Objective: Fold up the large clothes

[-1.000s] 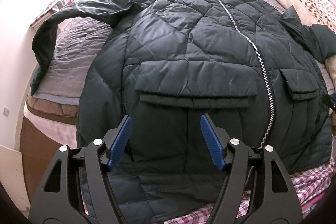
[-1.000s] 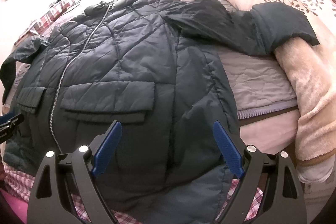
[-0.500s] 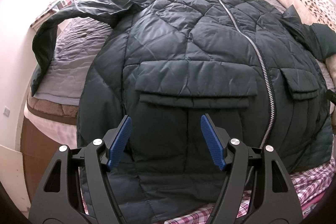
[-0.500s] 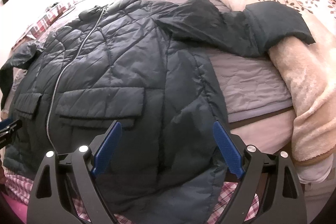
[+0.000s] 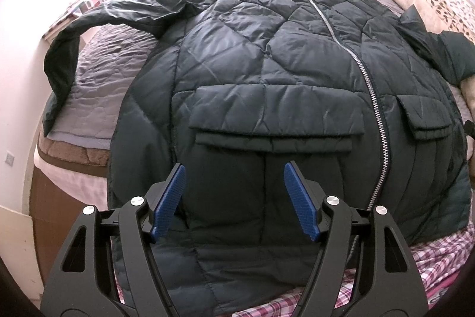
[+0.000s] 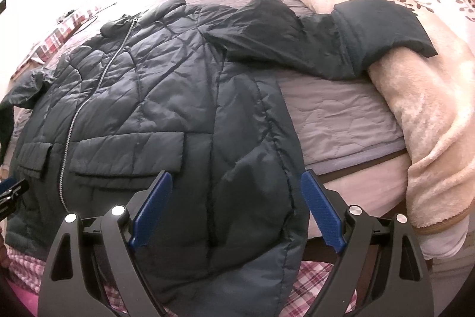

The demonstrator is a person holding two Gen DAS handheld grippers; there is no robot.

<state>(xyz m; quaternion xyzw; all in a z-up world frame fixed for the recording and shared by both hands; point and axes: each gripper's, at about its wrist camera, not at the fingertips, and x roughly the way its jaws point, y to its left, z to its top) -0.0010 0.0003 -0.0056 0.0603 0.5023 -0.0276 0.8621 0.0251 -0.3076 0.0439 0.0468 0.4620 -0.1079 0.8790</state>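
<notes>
A dark green quilted jacket [image 5: 267, 64] lies front-up on the bed, zipped, its hem hanging over the near edge. It also shows in the right wrist view [image 6: 166, 109]. Its left sleeve [image 5: 98, 20] drapes off the bed's left side. Its right sleeve [image 6: 356, 34] lies spread onto a beige blanket. My left gripper [image 5: 234, 183] is open and empty above the hem, below the left pocket flap [image 5: 276, 115]. My right gripper [image 6: 236, 192] is open and empty above the jacket's right lower side. The left gripper's tip [image 6: 12, 189] shows at the left edge of the right wrist view.
A grey quilted bedspread [image 6: 341, 121] covers the bed. A beige leaf-patterned blanket [image 6: 415, 115] is piled along the right side. A plaid cloth [image 5: 439, 254] lies under the jacket's hem. A wall [image 5: 17, 79] stands close on the left.
The right gripper has swung to the right, so the jacket has slid left in its view. The left gripper has hardly moved. Both stay open.
</notes>
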